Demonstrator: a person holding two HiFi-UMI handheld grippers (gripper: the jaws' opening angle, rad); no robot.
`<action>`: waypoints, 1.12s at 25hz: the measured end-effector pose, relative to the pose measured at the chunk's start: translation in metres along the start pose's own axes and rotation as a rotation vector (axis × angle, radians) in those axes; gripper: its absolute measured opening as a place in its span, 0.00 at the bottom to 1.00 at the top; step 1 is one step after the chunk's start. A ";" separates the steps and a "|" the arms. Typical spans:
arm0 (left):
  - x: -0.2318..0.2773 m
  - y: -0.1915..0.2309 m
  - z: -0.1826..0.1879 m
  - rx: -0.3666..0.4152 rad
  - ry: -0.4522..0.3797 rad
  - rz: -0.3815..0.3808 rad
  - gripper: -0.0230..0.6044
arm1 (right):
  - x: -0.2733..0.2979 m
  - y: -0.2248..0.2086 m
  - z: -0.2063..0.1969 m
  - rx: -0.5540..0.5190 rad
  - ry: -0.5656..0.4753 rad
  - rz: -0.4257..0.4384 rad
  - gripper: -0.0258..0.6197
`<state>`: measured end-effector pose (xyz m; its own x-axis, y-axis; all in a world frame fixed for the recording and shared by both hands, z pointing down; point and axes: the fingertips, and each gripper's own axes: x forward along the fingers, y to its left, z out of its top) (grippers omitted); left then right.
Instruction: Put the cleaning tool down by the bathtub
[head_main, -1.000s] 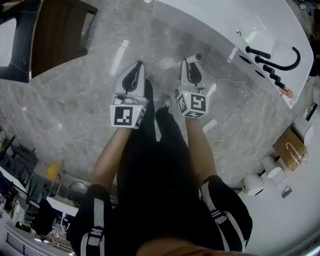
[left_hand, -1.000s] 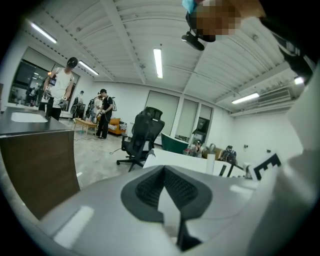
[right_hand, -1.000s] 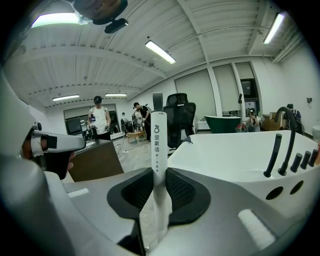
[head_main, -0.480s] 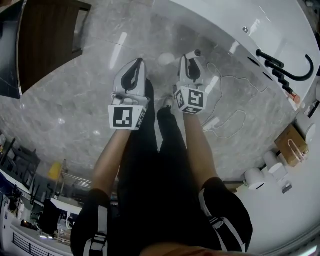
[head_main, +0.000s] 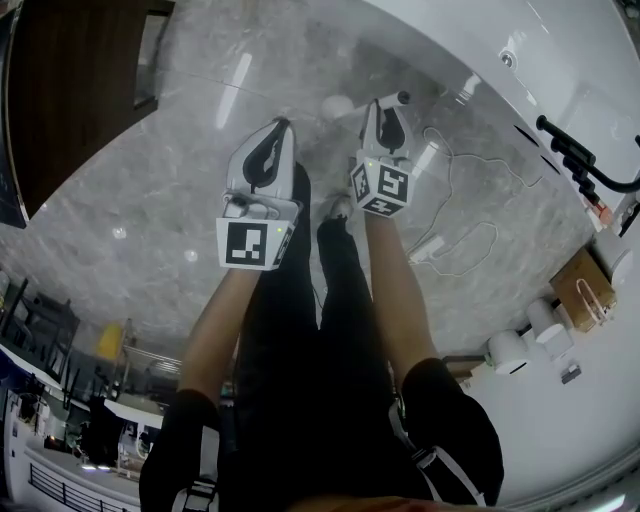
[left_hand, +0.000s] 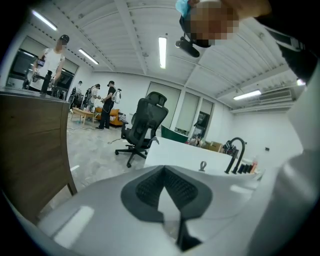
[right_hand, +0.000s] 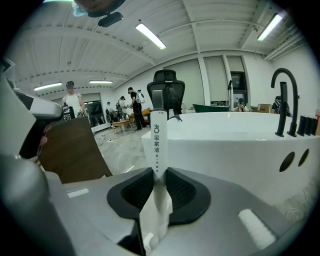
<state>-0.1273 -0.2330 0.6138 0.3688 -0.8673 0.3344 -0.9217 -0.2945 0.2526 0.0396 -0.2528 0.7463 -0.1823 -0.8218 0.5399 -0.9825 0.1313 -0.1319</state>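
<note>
Right tongs clamped on slim white plastic cleaning tool; handle sticks up past pads, printed lettering facing camera. Tool held over grey marble floor, near side wall of white bathtub with black curved tap. Left tongs closed tip to tip, nothing between.

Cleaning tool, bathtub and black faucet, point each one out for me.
cleaning tool (right_hand: 159, 142): right gripper view, on its white printed handle.
bathtub (right_hand: 225, 142): right gripper view, on its white outer wall.
black faucet (right_hand: 283, 110): right gripper view, on its upright post.
</note>
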 end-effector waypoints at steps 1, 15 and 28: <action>0.003 0.004 -0.003 -0.001 0.002 0.000 0.05 | 0.006 0.000 -0.004 0.003 0.004 -0.006 0.16; 0.051 0.042 -0.029 0.002 0.050 -0.034 0.05 | 0.087 0.003 -0.051 0.077 0.072 -0.040 0.16; 0.094 0.063 -0.056 -0.002 0.075 -0.053 0.05 | 0.150 -0.011 -0.104 0.074 0.122 -0.068 0.16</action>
<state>-0.1443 -0.3105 0.7123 0.4248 -0.8182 0.3875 -0.9006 -0.3382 0.2731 0.0189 -0.3198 0.9157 -0.1233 -0.7531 0.6462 -0.9881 0.0331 -0.1500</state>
